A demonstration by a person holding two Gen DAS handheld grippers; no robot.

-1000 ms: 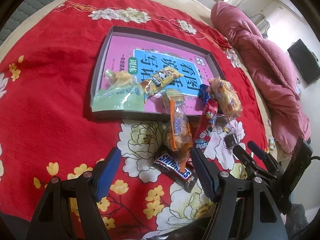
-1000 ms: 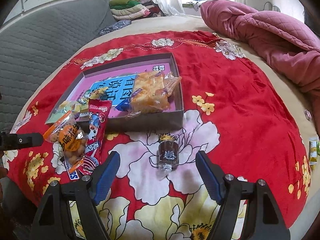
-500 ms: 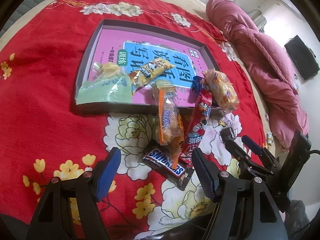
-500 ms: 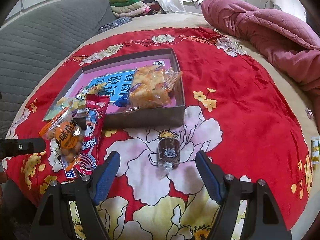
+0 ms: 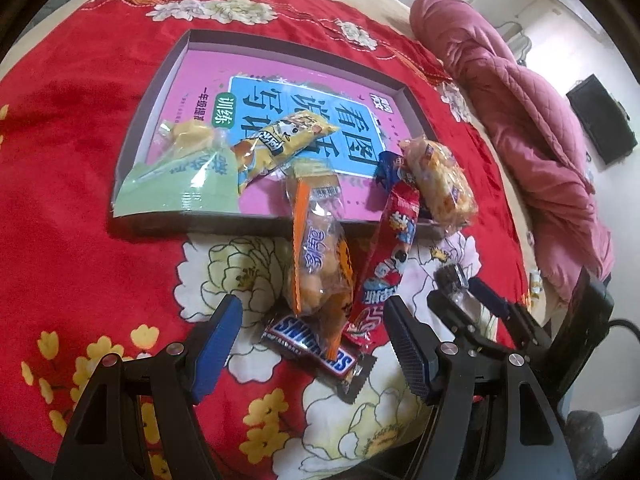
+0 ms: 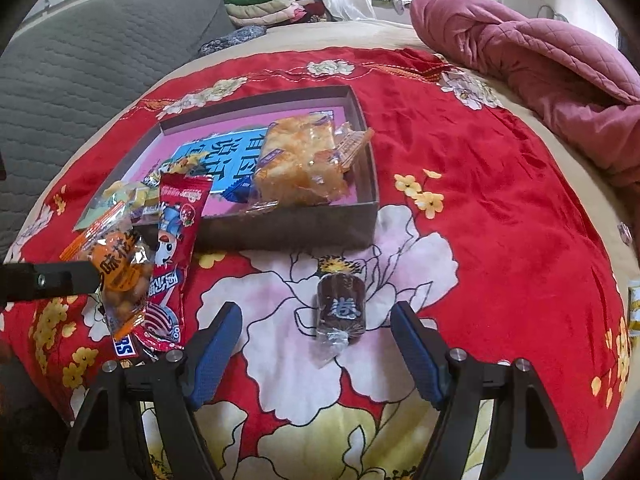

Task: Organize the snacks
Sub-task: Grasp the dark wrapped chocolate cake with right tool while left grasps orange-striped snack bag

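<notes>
The snacks lie partly in and partly in front of the shallow box [image 6: 288, 232] on the red floral bedspread [image 6: 500, 208]. Nearest the right gripper [image 6: 316, 344] is a small dark wrapped roll [image 6: 341, 306], alone on the white flower print, between the spread jaws, which touch nothing. The left gripper [image 5: 312, 344] hovers with jaws equally wide and empty over a Snickers bar [image 5: 310, 342], which lies under an orange peanut bag [image 5: 320, 264] and beside a red packet [image 5: 390, 252]; both lean on the box's near wall.

For the roll, I would lower the right jaws straight down to straddle its body, not the crinkled clear wrapper end, and close gently, since it looks soft. On the left, the bar is pinned, so lifting the orange bag first seems cleaner. Inside the box, a bread pack [image 6: 300, 160], a green bag [image 5: 180, 184] and a yellow packet [image 5: 280, 144] crowd the near side; the far half is free for placing.
</notes>
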